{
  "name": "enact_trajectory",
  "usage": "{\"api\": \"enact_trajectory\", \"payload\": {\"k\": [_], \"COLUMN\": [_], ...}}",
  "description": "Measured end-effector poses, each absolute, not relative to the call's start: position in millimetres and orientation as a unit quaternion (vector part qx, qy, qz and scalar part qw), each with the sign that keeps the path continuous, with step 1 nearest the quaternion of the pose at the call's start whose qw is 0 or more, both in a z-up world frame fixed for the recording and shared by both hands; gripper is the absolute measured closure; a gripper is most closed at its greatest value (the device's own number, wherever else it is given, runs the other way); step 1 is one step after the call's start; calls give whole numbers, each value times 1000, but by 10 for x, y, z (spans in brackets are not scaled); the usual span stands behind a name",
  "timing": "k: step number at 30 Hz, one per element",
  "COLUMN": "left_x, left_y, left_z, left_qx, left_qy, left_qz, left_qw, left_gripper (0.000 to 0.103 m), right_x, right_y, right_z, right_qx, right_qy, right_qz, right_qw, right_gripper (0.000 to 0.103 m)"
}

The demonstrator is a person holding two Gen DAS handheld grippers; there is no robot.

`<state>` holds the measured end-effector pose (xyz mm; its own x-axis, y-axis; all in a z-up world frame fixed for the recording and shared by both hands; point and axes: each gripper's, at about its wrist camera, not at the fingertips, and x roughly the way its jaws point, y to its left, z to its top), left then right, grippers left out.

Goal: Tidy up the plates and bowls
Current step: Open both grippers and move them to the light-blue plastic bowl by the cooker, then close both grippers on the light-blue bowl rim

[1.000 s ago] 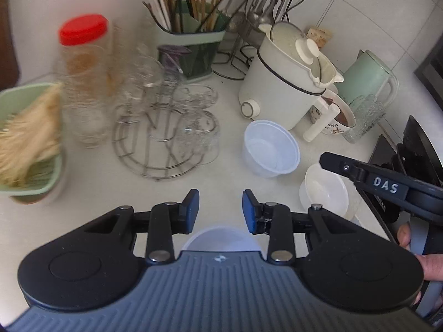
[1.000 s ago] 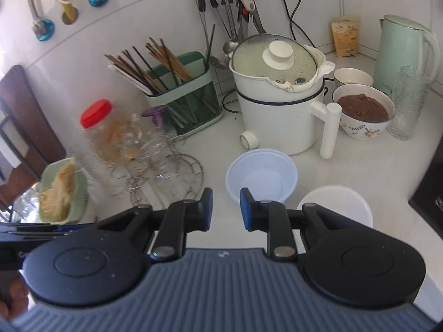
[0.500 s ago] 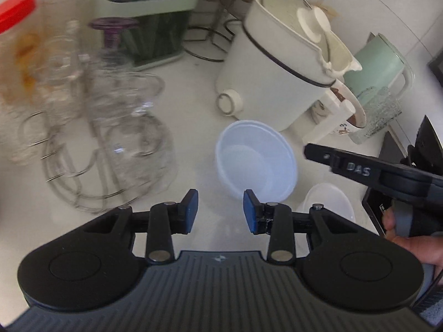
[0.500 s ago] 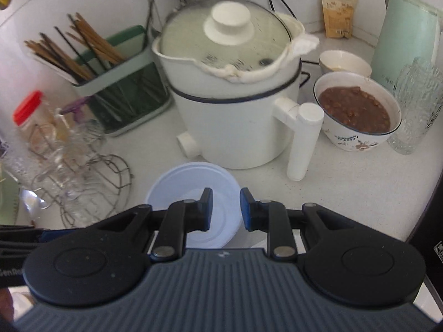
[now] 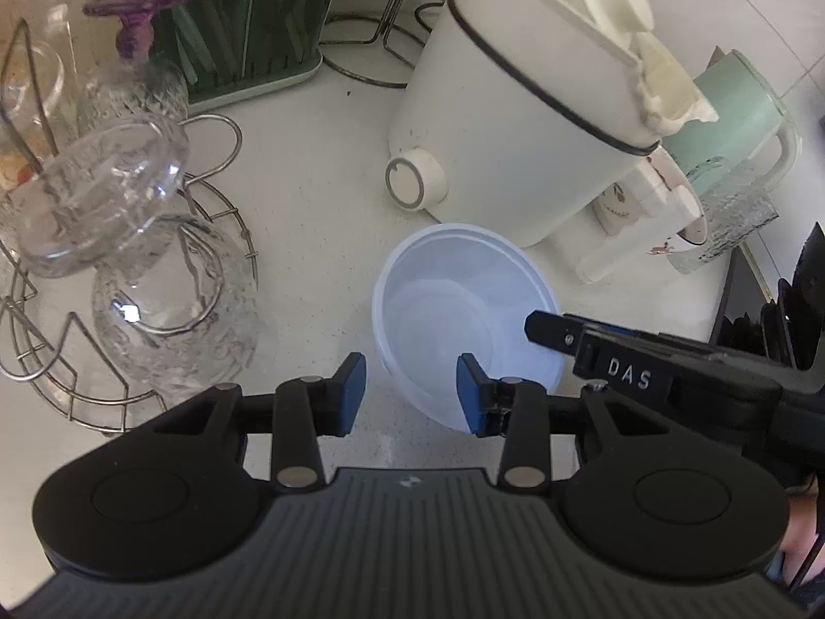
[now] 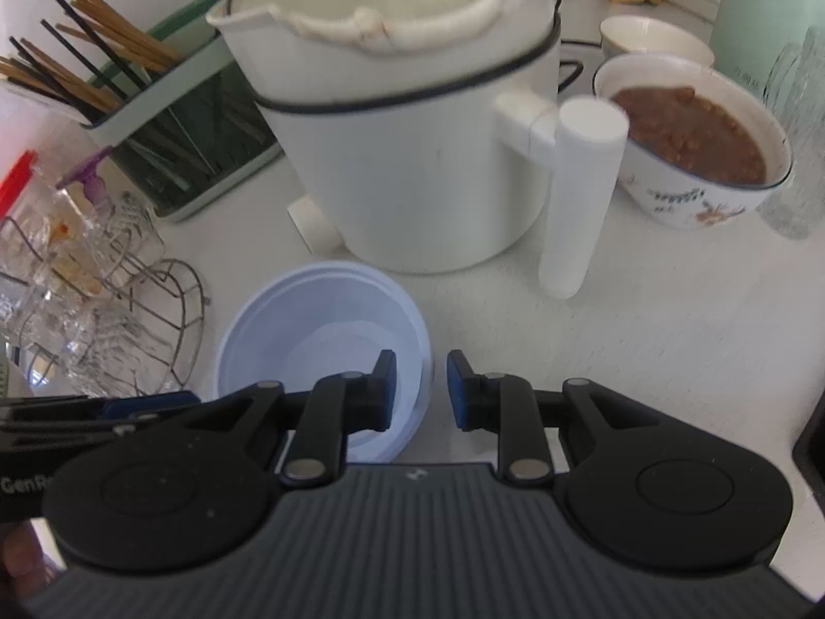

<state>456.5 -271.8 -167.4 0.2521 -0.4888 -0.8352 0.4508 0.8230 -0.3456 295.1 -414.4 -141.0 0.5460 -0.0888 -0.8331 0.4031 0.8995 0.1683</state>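
Observation:
A translucent white plastic bowl (image 5: 454,309) stands upright on the white counter in front of the white electric pot (image 5: 515,118). It also shows in the right wrist view (image 6: 314,320). My left gripper (image 5: 411,394) is open, its jaws on either side of the bowl's near left rim. My right gripper (image 6: 421,389) is open, its jaws on either side of the bowl's right rim. The right gripper's finger reaches over the bowl in the left wrist view (image 5: 557,332).
A wire rack with upturned glasses (image 5: 129,237) stands left of the bowl. A green chopstick holder (image 6: 170,118) sits behind. A patterned bowl of brown food (image 6: 691,139), a small white bowl (image 6: 655,38), a ribbed glass (image 6: 796,129) and a mint kettle (image 5: 732,103) stand at the right.
Both grippers have moved forward and down toward the plastic bowl, which now sits between them. The second white bowl at the right has dropped out of view. Both stay open.

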Motion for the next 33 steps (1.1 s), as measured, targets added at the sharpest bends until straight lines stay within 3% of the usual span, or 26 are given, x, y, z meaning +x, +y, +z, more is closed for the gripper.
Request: {"api": "enact_trajectory", "payload": {"k": [1, 3, 6, 33], "left_x": [4567, 4578, 4613, 4317], "left_y": [-2736, -2761, -2741, -2349], "left_z": [-1682, -1695, -1730, -1180], "left_qx": [-17, -16, -27, -9], "left_qy": [531, 523, 524, 526], "left_qz": [-295, -288, -280, -285], "left_qw": [794, 802, 804, 801], "left_gripper": [65, 82, 91, 91], "right_x": [2960, 2978, 2994, 2526], "right_y": [-4148, -4151, -4149, -3956], "right_z": [-1431, -1459, -1486, -1221], "right_qx": [175, 172, 162, 217], "right_qy": [457, 458, 456, 408], "right_qz": [-141, -136, -136, -91], "right_qw": [861, 861, 864, 882], "right_gripper": [78, 79, 85, 86]}}
